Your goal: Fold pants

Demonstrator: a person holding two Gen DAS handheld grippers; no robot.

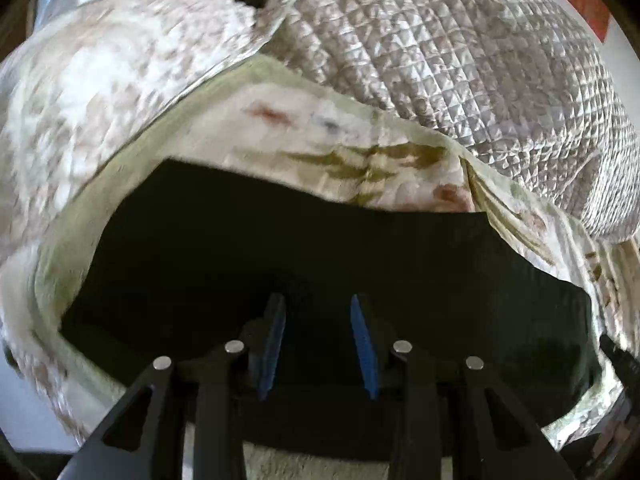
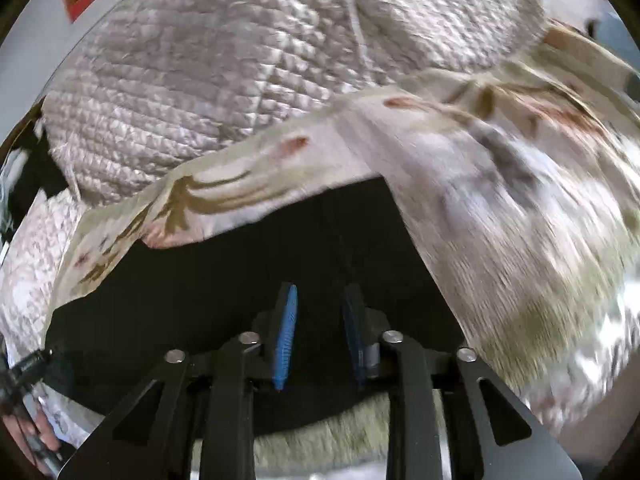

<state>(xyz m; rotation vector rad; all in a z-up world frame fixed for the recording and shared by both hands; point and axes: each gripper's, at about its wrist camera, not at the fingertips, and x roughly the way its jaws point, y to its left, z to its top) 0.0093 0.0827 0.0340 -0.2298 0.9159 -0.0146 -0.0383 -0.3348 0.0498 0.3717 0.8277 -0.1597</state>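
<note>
The black pants (image 1: pixel 320 240) lie flat on a floral bedsheet (image 1: pixel 320 128) and fill the lower middle of both views; they also show in the right wrist view (image 2: pixel 240 280). My left gripper (image 1: pixel 318 304) hovers just over the black fabric with its blue pads (image 1: pixel 362 340) apart and nothing between them. My right gripper (image 2: pixel 320 296) is likewise over the pants, its blue pads (image 2: pixel 286 336) apart and empty. The near hem of the pants runs under both grippers.
A quilted grey-pink blanket (image 1: pixel 460 52) is heaped behind the pants, also in the right wrist view (image 2: pixel 200 72). A flap of the floral sheet (image 2: pixel 500 200) overlaps the pants on the right. The other gripper's tip (image 1: pixel 620 360) shows at the right edge.
</note>
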